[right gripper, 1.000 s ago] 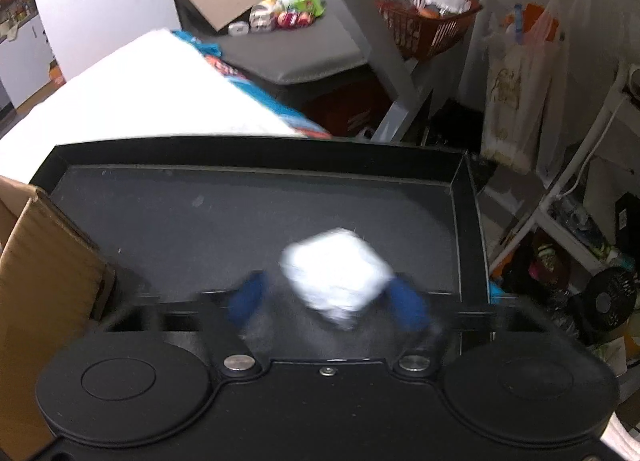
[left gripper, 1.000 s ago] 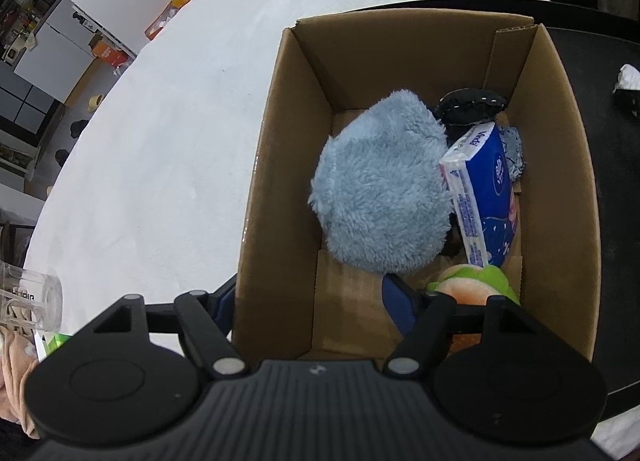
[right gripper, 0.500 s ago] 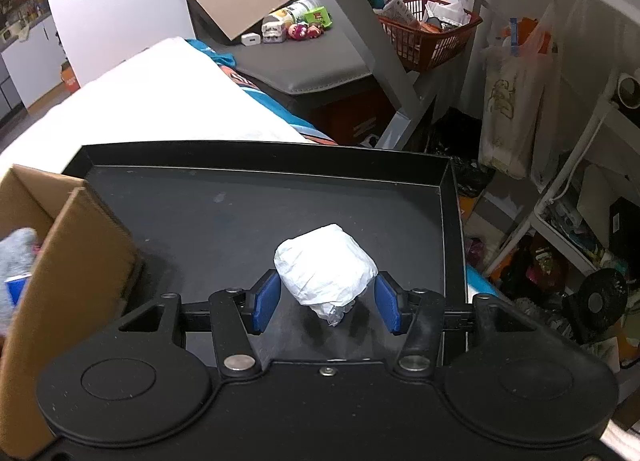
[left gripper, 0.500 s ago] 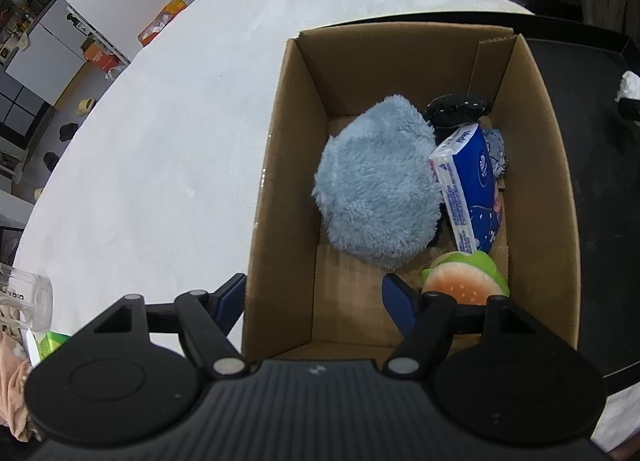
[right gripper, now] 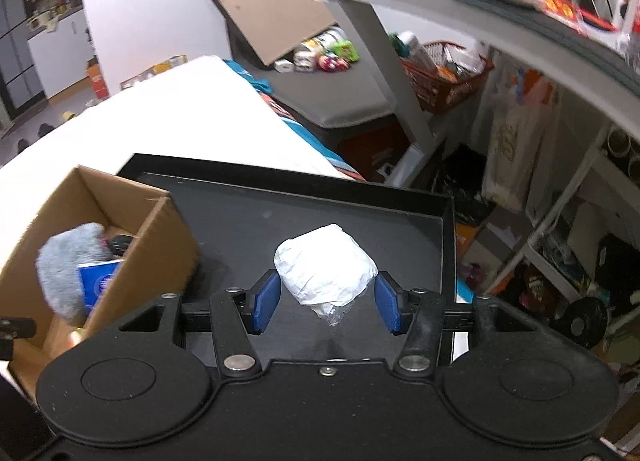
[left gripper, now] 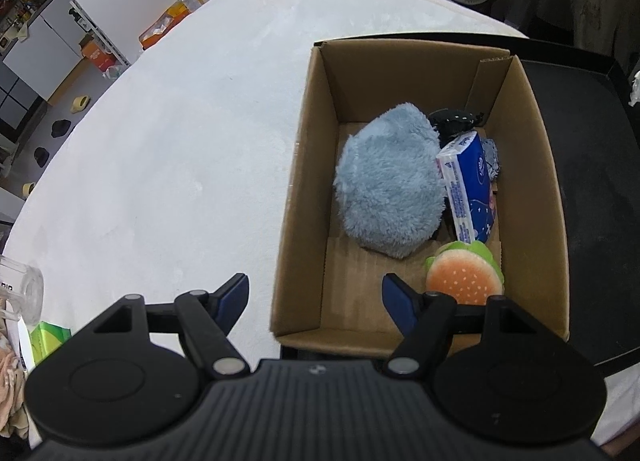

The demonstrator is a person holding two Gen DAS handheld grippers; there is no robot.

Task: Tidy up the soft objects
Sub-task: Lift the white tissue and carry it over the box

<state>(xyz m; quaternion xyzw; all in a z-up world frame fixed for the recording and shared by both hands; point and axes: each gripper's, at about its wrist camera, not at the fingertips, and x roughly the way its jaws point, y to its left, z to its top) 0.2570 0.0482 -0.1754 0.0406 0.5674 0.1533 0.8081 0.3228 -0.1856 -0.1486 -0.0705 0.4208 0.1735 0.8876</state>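
A cardboard box (left gripper: 304, 197) holds a fluffy blue plush (left gripper: 388, 185), a blue tissue pack (left gripper: 468, 185), a burger toy (left gripper: 464, 281) and a dark item (left gripper: 452, 119). My left gripper (left gripper: 316, 301) is open and empty above the box's near left corner. My right gripper (right gripper: 327, 303) is shut on a white crumpled bundle (right gripper: 326, 271) and holds it above the black tray (right gripper: 248, 217). The box (right gripper: 160, 245) shows at the left of the right wrist view.
The box stands on a white cloth-covered table (left gripper: 160, 149), partly on the black tray (left gripper: 592, 189). A clear jar (left gripper: 20, 293) and a green packet (left gripper: 48, 341) lie at the near left. Shelves and a red basket (right gripper: 448, 77) stand beyond the tray.
My right gripper closed on the white bundle and lifted it up off the tray. My left gripper rose and drew back from the box, leaving the burger toy inside.
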